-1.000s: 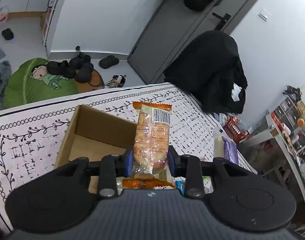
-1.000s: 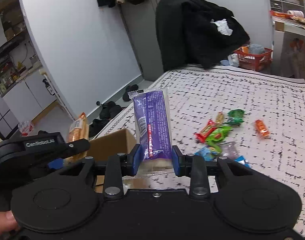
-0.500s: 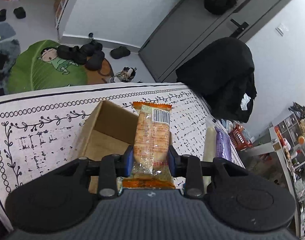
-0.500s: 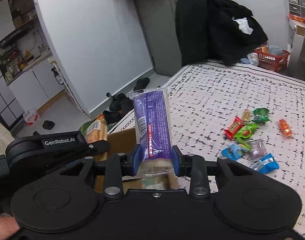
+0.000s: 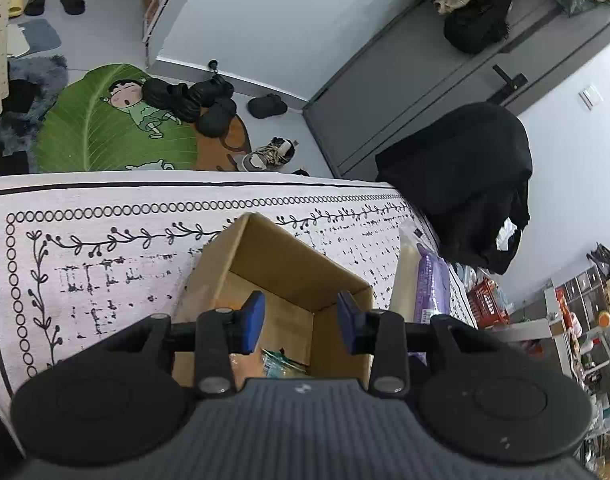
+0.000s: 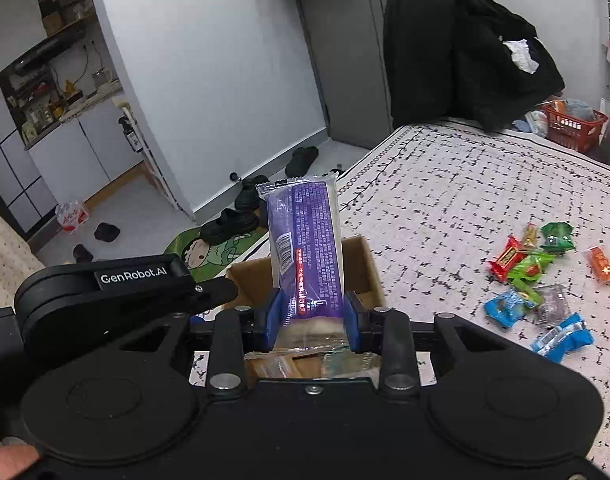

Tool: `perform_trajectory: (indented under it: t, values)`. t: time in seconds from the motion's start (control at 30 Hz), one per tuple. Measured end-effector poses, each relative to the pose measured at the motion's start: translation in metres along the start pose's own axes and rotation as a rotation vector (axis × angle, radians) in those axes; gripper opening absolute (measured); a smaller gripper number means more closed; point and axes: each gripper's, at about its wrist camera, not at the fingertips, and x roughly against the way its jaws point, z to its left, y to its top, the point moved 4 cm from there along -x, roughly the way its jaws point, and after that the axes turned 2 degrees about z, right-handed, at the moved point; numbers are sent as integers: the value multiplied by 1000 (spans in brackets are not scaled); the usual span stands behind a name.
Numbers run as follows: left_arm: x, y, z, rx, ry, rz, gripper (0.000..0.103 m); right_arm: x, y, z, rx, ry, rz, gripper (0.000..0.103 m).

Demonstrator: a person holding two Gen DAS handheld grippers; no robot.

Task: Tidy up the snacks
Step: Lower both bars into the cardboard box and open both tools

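The left tool (image 5: 299,322) is hanging over the open brown cardboard box (image 5: 289,280) on the patterned bedspread (image 5: 105,248); its blue jaws have just been opening and nothing is between them now, so its packet is evidently dropped among the wrapped snacks on the box floor. The right tool (image 6: 311,320) is gripping the purple plastic snack packet (image 6: 305,248) upright by its lower end, just above the box's near edge. Next it probably needs carrying over the opening and releasing. Loose coloured candies (image 6: 537,280) are waiting well apart on the bedspread.
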Motion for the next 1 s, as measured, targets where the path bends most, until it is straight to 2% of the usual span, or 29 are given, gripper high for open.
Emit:
perform_trajectory:
  t: [0.13, 0.17, 0.23, 0.37, 0.53, 0.63, 0.77, 0.87, 1.0]
  values:
    - [2, 3, 8, 19, 11, -6, 42, -5, 0, 5, -10, 33, 28, 34]
    - [3, 4, 9, 20, 14, -7, 43, -7, 0, 6, -19, 41, 41, 37]
    - [2, 5, 12, 20, 25, -5, 46, -7, 1, 7, -28, 36, 41, 43]
    - [2, 6, 16, 27, 37, -4, 52, -3, 1, 2, -39, 17, 32, 46]
    - [1, 4, 13, 19, 45, 1, 74, 2, 0, -13, -46, -15, 33, 52]
    - [0, 3, 9, 7, 41, 10, 82, 6, -1, -24, -52, -40, 35, 54]
    - [-2, 0, 4, -25, 66, 12, 84, 11, -1, -41, -68, -63, 38, 56]
    - [-2, -3, -4, -56, 65, 13, 86, 18, -2, -53, -69, -81, 26, 62]
    - [-4, -12, -15, -103, 57, 21, 91, 27, -2, -71, -83, -99, 15, 65]
